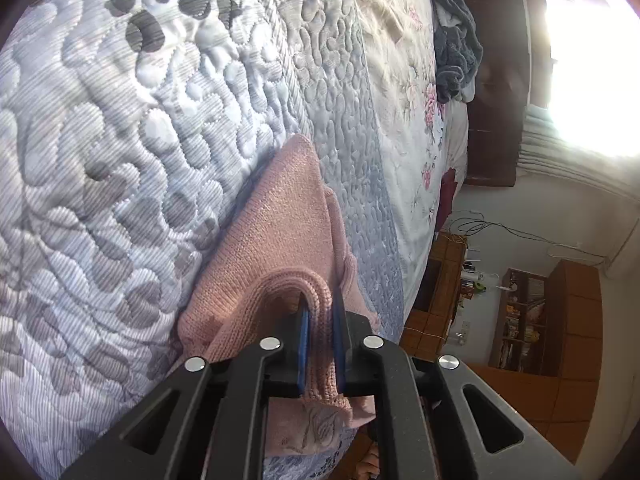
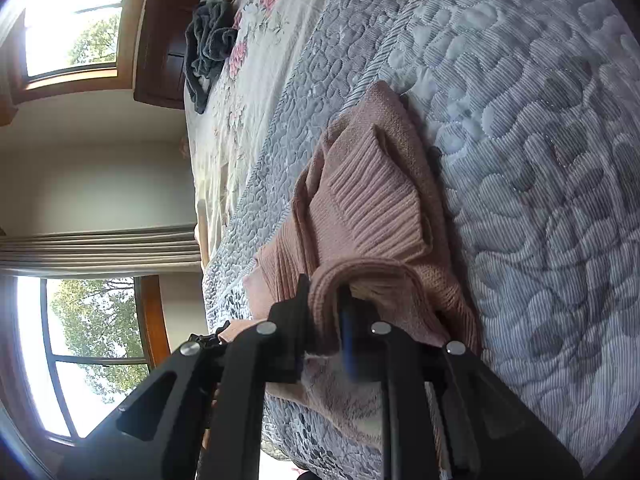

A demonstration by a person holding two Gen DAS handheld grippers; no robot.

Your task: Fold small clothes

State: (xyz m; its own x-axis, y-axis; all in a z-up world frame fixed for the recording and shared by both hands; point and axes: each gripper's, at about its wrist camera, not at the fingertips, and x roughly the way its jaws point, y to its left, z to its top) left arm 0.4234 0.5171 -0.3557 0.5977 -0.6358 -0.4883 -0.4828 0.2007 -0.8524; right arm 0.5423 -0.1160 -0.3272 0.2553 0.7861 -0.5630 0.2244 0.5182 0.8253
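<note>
Pink knit sweater point(image 1: 280, 216) lies on the quilt point(image 1: 120, 160) at the bed's edge, stretching away from both grippers. Left gripper point(image 1: 322, 344) and right gripper point(image 2: 326, 320) are each clamped on a near-edge fold, equally close; the far hem lies straight ahead

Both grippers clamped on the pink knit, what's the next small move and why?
Probably carry both grips forward together over the garment and lay the held edge down. The left gripper and right gripper each pinch a doubled edge of the pink knit sweater, which lies bunched on the grey quilted bedspread, so the fold looks only partly done. How far the sweater extends beyond them is unclear.
</note>
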